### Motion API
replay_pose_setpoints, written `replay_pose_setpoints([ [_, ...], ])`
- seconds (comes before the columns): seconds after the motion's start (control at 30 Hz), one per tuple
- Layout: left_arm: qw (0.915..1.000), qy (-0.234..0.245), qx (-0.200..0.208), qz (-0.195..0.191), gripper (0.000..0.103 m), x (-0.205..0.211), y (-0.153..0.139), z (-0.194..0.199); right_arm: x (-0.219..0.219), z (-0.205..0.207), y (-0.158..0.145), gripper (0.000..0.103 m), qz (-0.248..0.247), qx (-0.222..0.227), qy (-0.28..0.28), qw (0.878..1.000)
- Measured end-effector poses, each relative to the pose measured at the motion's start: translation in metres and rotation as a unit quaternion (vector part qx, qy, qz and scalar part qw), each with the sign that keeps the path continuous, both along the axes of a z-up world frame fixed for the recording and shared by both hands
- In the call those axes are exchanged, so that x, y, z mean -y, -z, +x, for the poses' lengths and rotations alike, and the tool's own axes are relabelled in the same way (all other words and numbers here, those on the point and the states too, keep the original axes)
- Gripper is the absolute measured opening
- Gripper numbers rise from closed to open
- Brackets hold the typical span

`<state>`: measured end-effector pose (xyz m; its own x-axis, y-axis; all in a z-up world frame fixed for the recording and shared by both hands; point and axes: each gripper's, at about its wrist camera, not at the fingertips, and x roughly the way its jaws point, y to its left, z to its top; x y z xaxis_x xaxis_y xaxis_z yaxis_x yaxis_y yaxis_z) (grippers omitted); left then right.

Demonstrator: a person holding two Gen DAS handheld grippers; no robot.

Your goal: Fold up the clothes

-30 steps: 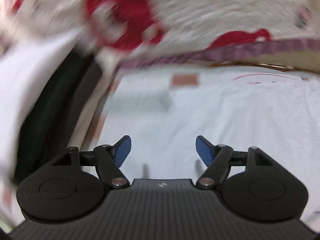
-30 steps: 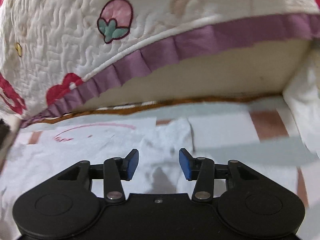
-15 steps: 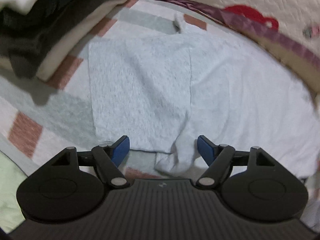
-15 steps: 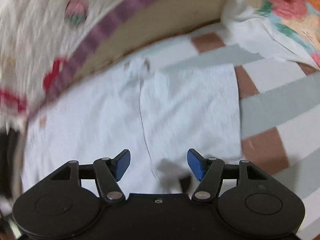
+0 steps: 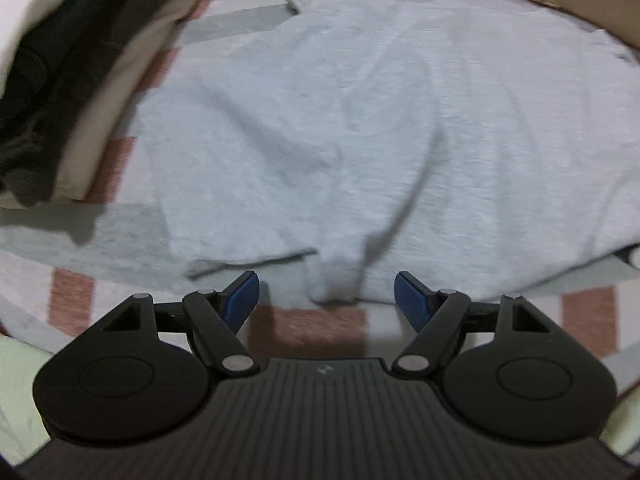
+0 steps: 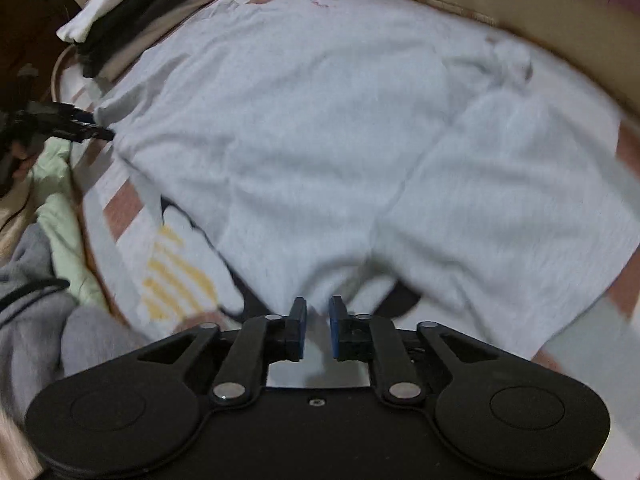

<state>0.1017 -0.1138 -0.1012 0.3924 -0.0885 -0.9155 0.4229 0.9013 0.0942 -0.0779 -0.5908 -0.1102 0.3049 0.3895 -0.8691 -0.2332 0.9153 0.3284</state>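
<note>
The right gripper (image 6: 318,328), whose jaws stood wide apart 0.5 s ago, has closed them on the near hem of the pale grey shirt (image 6: 328,128). The left gripper (image 5: 326,298) has swung down from the quilt it faced 1 s ago; its jaws are as wide as before, now either side of a bunched fold at the shirt's near edge.

Both views are smeared by motion blur, so the weave and seams of the pale grey cotton garment (image 5: 360,120) cannot be read. Its right side runs off the left wrist picture's edge. In the right wrist view the garment's near hem (image 6: 318,312) sinks between the nearly closed jaws (whether they pinch it is unclear). A yellow-striped white cloth (image 6: 180,268) lies partly hidden beneath the garment.
</note>
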Motion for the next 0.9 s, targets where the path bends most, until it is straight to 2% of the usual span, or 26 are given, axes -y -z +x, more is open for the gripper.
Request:
replay_pose_setpoints([
  [0.03, 1.0, -0.002, 0.006, 0.001, 0.073, 0.0, 0.0, 0.0, 0.004, -0.004, 0.004, 0.025, 0.013, -0.002, -0.006, 1.0],
  [0.07, 1.0, -0.003, 0.01, 0.0, 0.072, 0.001, 0.001, 0.001, 0.009, -0.007, 0.006, 0.034, 0.029, 0.004, -0.003, 1.0],
  [0.1, 0.9999, -0.002, 0.012, -0.003, 0.067, 0.001, 0.002, 0.001, 0.013, -0.011, 0.008, 0.038, 0.04, 0.01, -0.001, 0.999],
  [0.13, 0.9999, 0.001, 0.013, -0.008, 0.054, 0.002, 0.003, 0.001, 0.017, -0.013, 0.01, 0.041, 0.045, 0.019, 0.003, 0.999],
  [0.17, 0.9998, 0.003, 0.014, -0.014, 0.047, 0.003, 0.004, 0.001, 0.019, -0.016, 0.012, 0.041, 0.05, 0.028, 0.005, 0.998],
  [0.2, 0.9997, 0.003, 0.016, -0.018, 0.033, 0.004, 0.004, 0.001, 0.022, -0.019, 0.014, 0.041, 0.056, 0.037, 0.007, 0.998],
  [0.23, 0.9996, 0.001, 0.017, -0.022, 0.029, 0.005, 0.004, 0.002, 0.024, -0.019, 0.017, 0.041, 0.067, 0.045, 0.01, 0.997],
  [0.37, 0.9993, 0.008, 0.037, -0.005, 0.025, 0.011, 0.006, -0.003, 0.029, -0.02, 0.025, 0.041, 0.105, 0.086, 0.011, 0.991],
  [0.43, 0.9988, 0.01, 0.047, 0.006, 0.023, 0.016, 0.005, -0.007, 0.031, -0.016, 0.028, 0.046, 0.112, 0.095, 0.013, 0.989],
  [0.5, 0.9981, 0.012, 0.058, 0.016, 0.023, 0.02, 0.006, -0.01, 0.034, -0.01, 0.033, 0.048, 0.135, 0.085, 0.02, 0.987],
  [0.57, 0.9975, 0.013, 0.065, 0.023, 0.023, 0.021, 0.006, -0.013, 0.037, -0.004, 0.038, 0.054, 0.157, 0.075, 0.027, 0.984],
  [0.63, 0.9973, 0.01, 0.068, 0.025, 0.023, 0.022, 0.006, -0.014, 0.042, -0.002, 0.043, 0.054, 0.201, 0.047, 0.024, 0.978],
  [0.73, 0.9967, 0.008, 0.075, 0.029, 0.024, 0.023, 0.007, -0.015, 0.044, -0.003, 0.052, 0.053, 0.242, 0.021, 0.028, 0.97],
  [0.83, 0.9962, 0.008, 0.082, 0.03, 0.027, 0.023, 0.007, -0.014, 0.035, -0.002, 0.055, 0.05, 0.242, 0.044, 0.043, 0.968],
  [0.9, 0.9962, 0.011, 0.081, 0.027, 0.023, 0.022, 0.007, -0.012, 0.023, 0.0, 0.051, 0.015, 0.216, 0.055, 0.034, 0.974],
])
